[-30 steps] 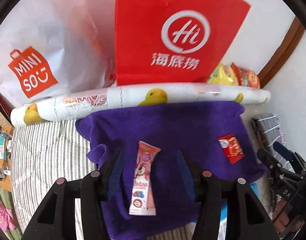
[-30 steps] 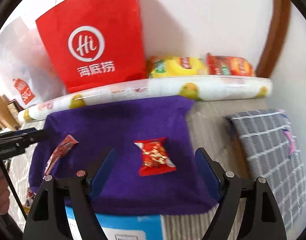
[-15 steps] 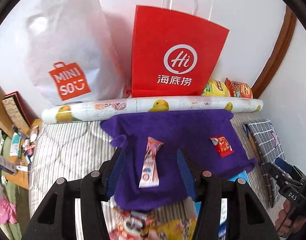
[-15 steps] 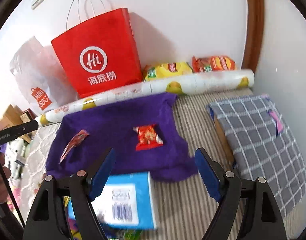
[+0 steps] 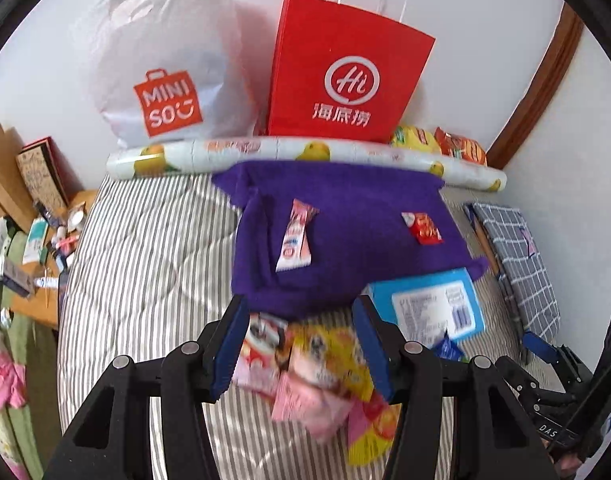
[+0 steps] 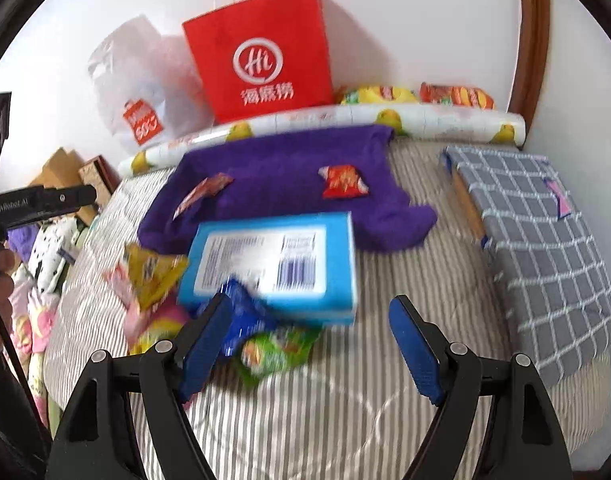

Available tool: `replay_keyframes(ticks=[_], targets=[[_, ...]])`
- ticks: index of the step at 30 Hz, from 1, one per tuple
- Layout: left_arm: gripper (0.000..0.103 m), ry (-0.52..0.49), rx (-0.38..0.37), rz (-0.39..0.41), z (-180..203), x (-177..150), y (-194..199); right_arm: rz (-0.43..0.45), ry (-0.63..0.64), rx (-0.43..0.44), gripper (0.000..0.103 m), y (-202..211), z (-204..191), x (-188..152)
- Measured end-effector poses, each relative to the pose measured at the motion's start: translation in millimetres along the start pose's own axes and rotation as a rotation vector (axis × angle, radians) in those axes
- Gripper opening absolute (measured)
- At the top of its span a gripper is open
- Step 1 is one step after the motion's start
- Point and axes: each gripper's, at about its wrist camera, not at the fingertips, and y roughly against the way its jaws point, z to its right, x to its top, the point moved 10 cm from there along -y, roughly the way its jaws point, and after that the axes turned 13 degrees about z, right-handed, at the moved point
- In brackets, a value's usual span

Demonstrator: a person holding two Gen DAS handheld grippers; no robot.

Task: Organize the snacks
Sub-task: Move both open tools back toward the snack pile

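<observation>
A purple cloth (image 5: pixel 345 216) lies on the striped bed, also in the right wrist view (image 6: pixel 281 176). On it lie a pink snack bar (image 5: pixel 295 236) and a small red packet (image 5: pixel 423 228), the packet also in the right wrist view (image 6: pixel 343 182). A blue box (image 6: pixel 273 260) lies in front of the cloth. A heap of yellow and pink snack packets (image 5: pixel 325 376) sits at the near edge. My left gripper (image 5: pixel 301 348) is open and empty above that heap. My right gripper (image 6: pixel 309 344) is open and empty above a blue packet (image 6: pixel 241 320) and a green packet (image 6: pixel 277 350).
A red paper bag (image 5: pixel 345 76) and a white plastic bag (image 5: pixel 165 72) stand against the wall behind a rolled duck-print mat (image 5: pixel 305 152). Yellow and orange chip bags (image 6: pixel 417 96) lie behind the roll. A grey checked cushion (image 6: pixel 537 248) lies at right. Clutter fills the floor at left.
Both grippers have pulled back from the purple cloth. The blue box and the heap of packets have come into view beneath them. Both stay open.
</observation>
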Motion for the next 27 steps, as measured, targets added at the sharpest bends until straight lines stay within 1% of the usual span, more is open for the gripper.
replay_keyframes(ticks=[3, 6, 9, 11, 14, 18, 20, 21, 23, 24, 25, 26, 27], targets=[[0.052, 0.005, 0.0, -0.006, -3, -13, 8, 0.012, 0.007, 0.013, 0.081, 5, -7, -11], [0.052, 0.02, 0.002, -0.011, -9, -25, 15, 0.015, 0.042, 0.038, 0.081, 2, -19, -18], [0.052, 0.024, 0.016, -0.026, -17, -35, 16, -0.011, 0.072, 0.051, 0.081, -9, -31, -22], [0.052, 0.029, 0.024, -0.035, -23, -42, 15, -0.047, 0.081, 0.062, 0.078, -20, -37, -26], [0.052, 0.047, 0.035, -0.044, -35, -51, 14, -0.087, 0.057, 0.104, 0.078, -33, -45, -31], [0.052, 0.075, 0.043, -0.058, -50, -61, 11, -0.138, 0.018, 0.121, 0.078, -50, -51, -38], [0.052, 0.079, 0.049, -0.064, -55, -64, 9, -0.14, -0.019, 0.131, 0.077, -56, -54, -40], [0.052, 0.081, 0.052, -0.069, -57, -67, 8, -0.139, -0.036, 0.136, 0.074, -58, -54, -40], [0.052, 0.084, 0.053, -0.077, -60, -71, 7, -0.131, -0.062, 0.123, 0.062, -60, -53, -40], [0.052, 0.084, 0.053, -0.081, -61, -73, 6, -0.123, -0.067, 0.114, 0.059, -59, -51, -40], [0.052, 0.084, 0.052, -0.085, -61, -76, 5, -0.117, -0.081, 0.112, 0.053, -58, -49, -39], [0.052, 0.082, 0.049, -0.086, -60, -78, 5, -0.116, -0.095, 0.117, 0.048, -56, -47, -39], [0.052, 0.078, 0.046, -0.086, -59, -79, 4, -0.109, -0.119, 0.127, 0.045, -54, -45, -38]])
